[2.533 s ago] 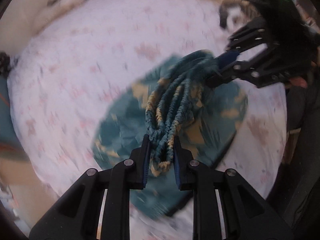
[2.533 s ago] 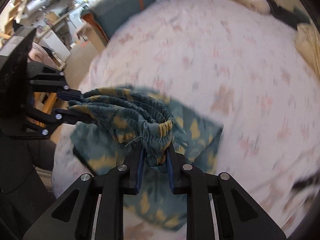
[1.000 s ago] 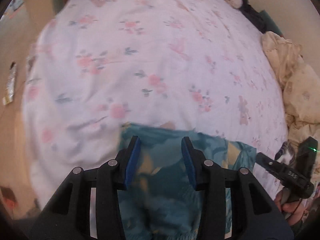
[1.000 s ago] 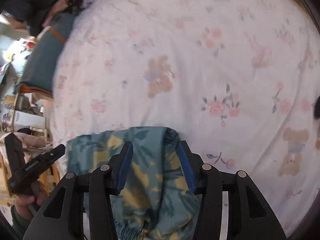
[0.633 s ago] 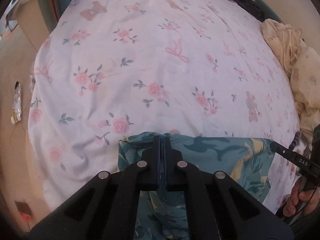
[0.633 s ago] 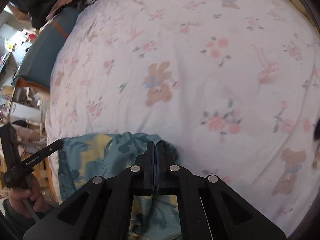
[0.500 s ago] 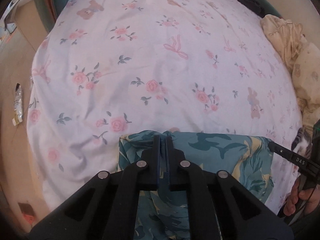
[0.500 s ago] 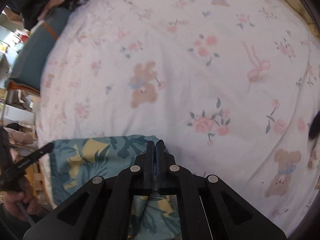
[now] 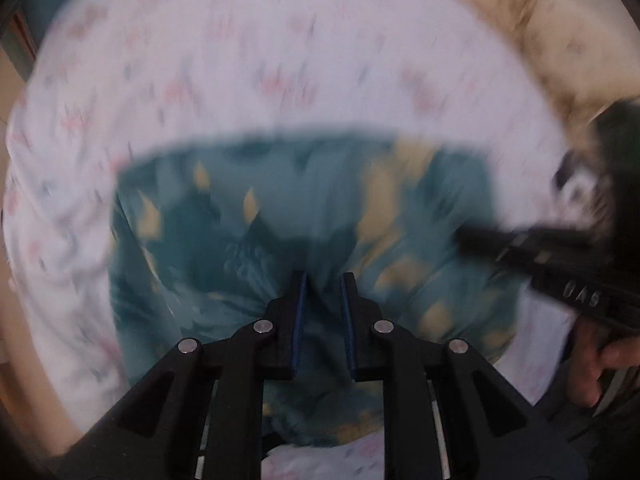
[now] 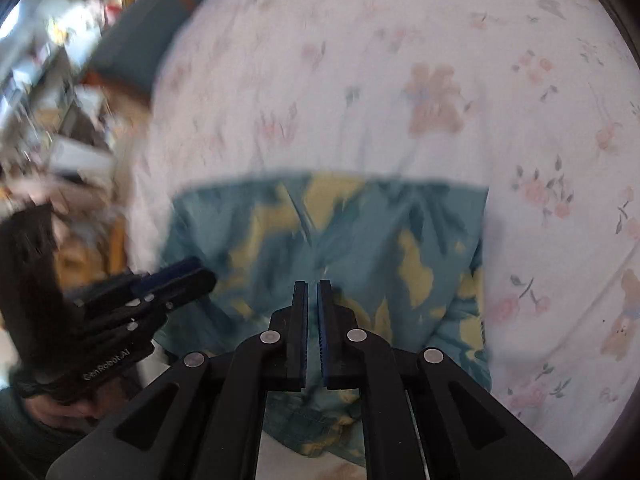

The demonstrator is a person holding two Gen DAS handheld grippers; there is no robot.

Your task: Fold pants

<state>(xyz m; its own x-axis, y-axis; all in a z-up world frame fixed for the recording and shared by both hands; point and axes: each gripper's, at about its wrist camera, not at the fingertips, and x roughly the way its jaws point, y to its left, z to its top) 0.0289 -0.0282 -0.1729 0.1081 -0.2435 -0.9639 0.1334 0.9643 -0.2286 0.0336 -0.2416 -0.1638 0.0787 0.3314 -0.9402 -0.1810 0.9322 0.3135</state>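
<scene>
The teal pants with yellow leaf print (image 9: 304, 216) lie folded into a flat rectangle on the floral bedsheet (image 9: 240, 60). They also show in the right wrist view (image 10: 360, 236). My left gripper (image 9: 322, 276) hovers above the pants with a small gap between its jaws and nothing in them. My right gripper (image 10: 312, 282) is above the pants too, jaws nearly together and empty. The left gripper also shows at the left in the right wrist view (image 10: 192, 276). The right gripper shows as a dark blurred shape at the right in the left wrist view (image 9: 520, 240).
A crumpled cream blanket (image 9: 540, 28) lies at the far right of the bed. A teal cushion or seat (image 10: 160, 36) and cluttered furniture (image 10: 60, 100) stand past the bed's left edge. Both views are motion-blurred.
Both grippers have pulled back and up from the pants' far edge, so the whole folded piece shows. The left jaws have opened a little; the right show a thin gap.
</scene>
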